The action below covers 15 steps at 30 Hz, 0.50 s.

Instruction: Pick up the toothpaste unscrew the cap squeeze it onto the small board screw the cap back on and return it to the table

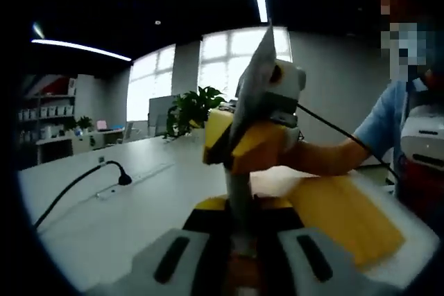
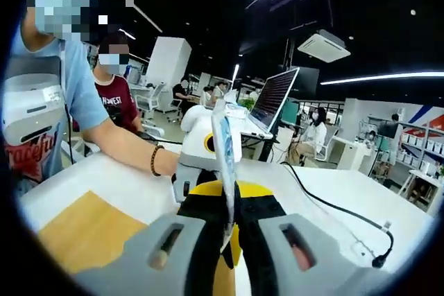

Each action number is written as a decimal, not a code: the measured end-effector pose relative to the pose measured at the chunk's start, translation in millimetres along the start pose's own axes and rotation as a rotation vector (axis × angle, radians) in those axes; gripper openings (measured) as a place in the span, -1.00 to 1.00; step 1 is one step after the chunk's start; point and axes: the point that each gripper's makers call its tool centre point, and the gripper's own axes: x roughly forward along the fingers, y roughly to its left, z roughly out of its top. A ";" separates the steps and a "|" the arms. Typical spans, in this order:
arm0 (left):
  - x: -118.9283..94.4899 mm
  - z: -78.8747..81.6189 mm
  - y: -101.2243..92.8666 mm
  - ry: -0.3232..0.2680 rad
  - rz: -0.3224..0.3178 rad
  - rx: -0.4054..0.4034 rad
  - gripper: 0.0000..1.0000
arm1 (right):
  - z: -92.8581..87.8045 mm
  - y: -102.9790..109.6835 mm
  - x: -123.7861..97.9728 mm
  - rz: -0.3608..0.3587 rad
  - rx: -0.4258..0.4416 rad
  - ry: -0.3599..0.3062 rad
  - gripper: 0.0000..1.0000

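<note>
A silver-grey toothpaste tube stands up from between my left gripper's grey jaws, its flat crimped end pointing away. My right gripper, yellow-jawed, comes in from the right and clamps the tube higher up. In the right gripper view the tube shows edge-on as a thin white blade between my right gripper's jaws, and my left gripper faces me just behind it. Both are shut on the tube. The cap is hidden. The small wooden board lies flat on the white table.
A black gooseneck cable runs over the table. A person's forearm with a bead bracelet reaches across above the board. A potted plant and an open laptop stand at the table's far side.
</note>
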 end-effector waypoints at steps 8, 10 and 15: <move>0.5 0.1 1.6 -0.002 0.011 0.034 -0.78 | -0.5 -1.0 -0.1 -0.003 -0.014 0.011 -0.93; 0.6 0.1 2.3 0.001 0.011 0.030 -0.78 | -0.6 -1.3 -0.3 -0.005 -0.020 0.014 -0.93; 1.0 0.1 4.6 0.001 0.026 0.049 -0.79 | -0.6 -1.6 -0.3 -0.007 -0.027 0.020 -0.93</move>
